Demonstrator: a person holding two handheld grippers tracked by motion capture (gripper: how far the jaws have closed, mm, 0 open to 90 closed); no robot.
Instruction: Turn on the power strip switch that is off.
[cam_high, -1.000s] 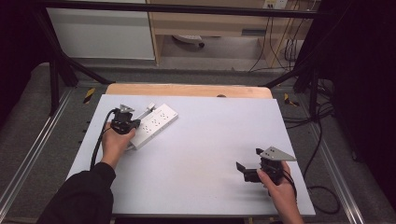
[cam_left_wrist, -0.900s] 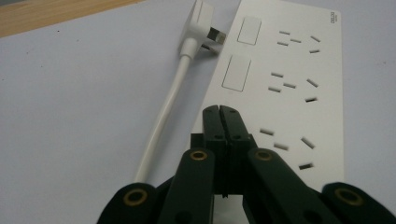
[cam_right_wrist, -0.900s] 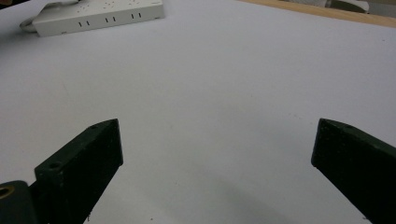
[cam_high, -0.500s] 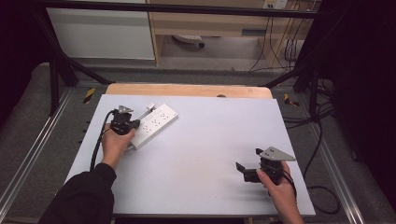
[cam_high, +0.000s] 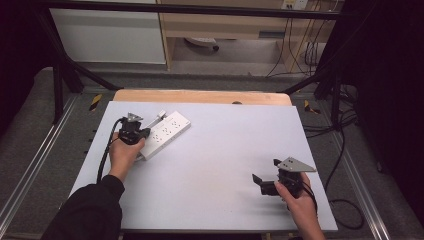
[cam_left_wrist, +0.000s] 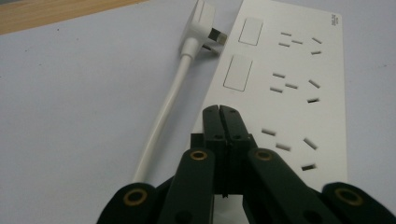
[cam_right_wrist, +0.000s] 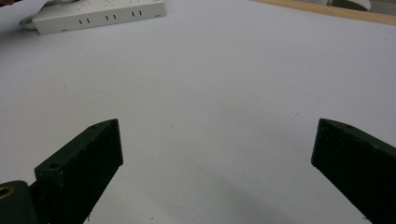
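High view places the white power strip on the grey table, toward its far left part, lying at a slant; the left gripper sits at the strip's near end, the right gripper well apart from the strip, toward the table's near right. Left gripper view shows that claw's jaws pressed together with nothing between them, tips over the strip's near end beside its left edge; whether they rest on the casing cannot be told. The white cord runs along the strip's left side, and the plug lies loose beside the strip's far switches, prongs touching or nearly touching its edge. Right gripper view shows its jaws wide apart over bare table, the strip far off.

Judgement: the step in hand appears to be steadying the strip with the closed tips; firm downward pressure on the casing, clear of the sockets, would serve best; the cord should remain uncaught; the open claw would then approach the plug squarely.
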